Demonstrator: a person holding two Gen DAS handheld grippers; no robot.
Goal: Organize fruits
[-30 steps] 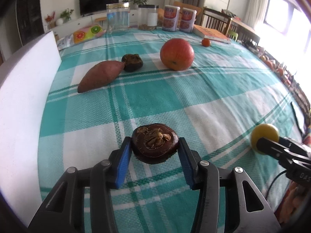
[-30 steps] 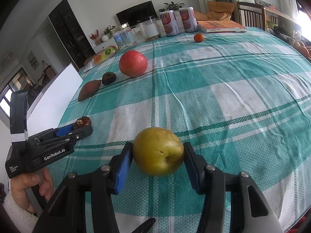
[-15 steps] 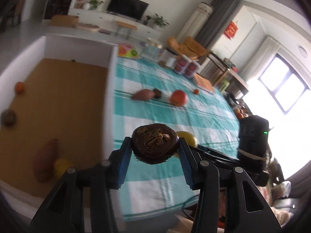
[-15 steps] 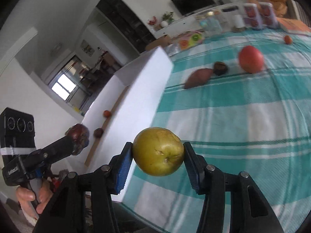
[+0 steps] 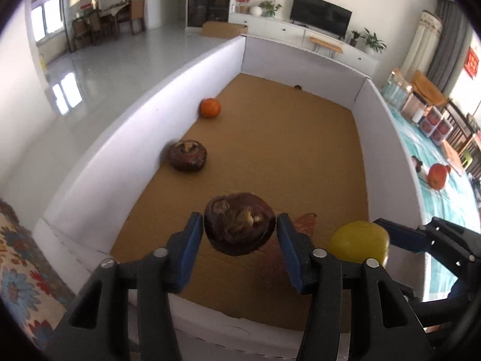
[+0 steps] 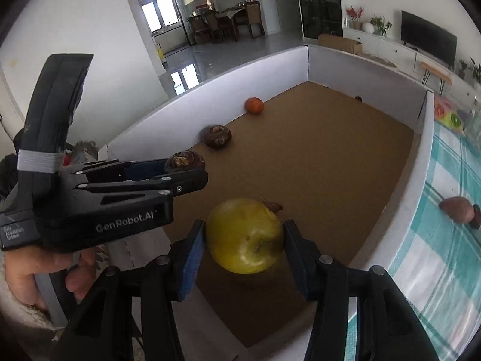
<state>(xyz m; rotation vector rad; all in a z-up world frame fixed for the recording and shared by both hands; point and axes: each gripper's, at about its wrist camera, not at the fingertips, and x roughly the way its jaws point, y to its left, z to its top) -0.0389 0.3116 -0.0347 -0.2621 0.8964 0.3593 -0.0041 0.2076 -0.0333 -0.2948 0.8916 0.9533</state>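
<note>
Both grippers have swung off the checked cloth (image 6: 445,258) since a second ago and now hang over the white-walled box (image 5: 381,138), each carrying the fruit it held then. The left gripper (image 5: 239,225) pinches a dark brown fruit (image 5: 239,223) between its blue pads (image 5: 188,249), above the near end of the brown box floor. In the right wrist view that gripper (image 6: 192,170) reaches in from the left with the dark fruit (image 6: 184,160) at its tip, a hand (image 6: 33,273) gripping its handle. The right gripper (image 6: 244,236) clamps a yellow apple (image 6: 244,236) between its fingers, also over the near part of the floor; in the left wrist view the apple (image 5: 359,242) sits just right of the dark fruit with the right gripper (image 5: 387,237) coming in from the right edge.

A reddish-brown tip of something (image 5: 306,221) lying on the floor shows behind the held fruits, mostly hidden; I cannot tell what it is. Farther in, a second dark fruit (image 5: 187,155) rests close to the left wall, and an orange (image 5: 210,107) sits against the same wall beyond it, well apart from the first. A tiny dark speck (image 5: 297,87) lies near the far wall.

Outside the box, on the cloth, a red apple (image 5: 439,175) is in view, and a sweet potato (image 6: 455,209) lies touching a small dark fruit (image 6: 476,216).
</note>
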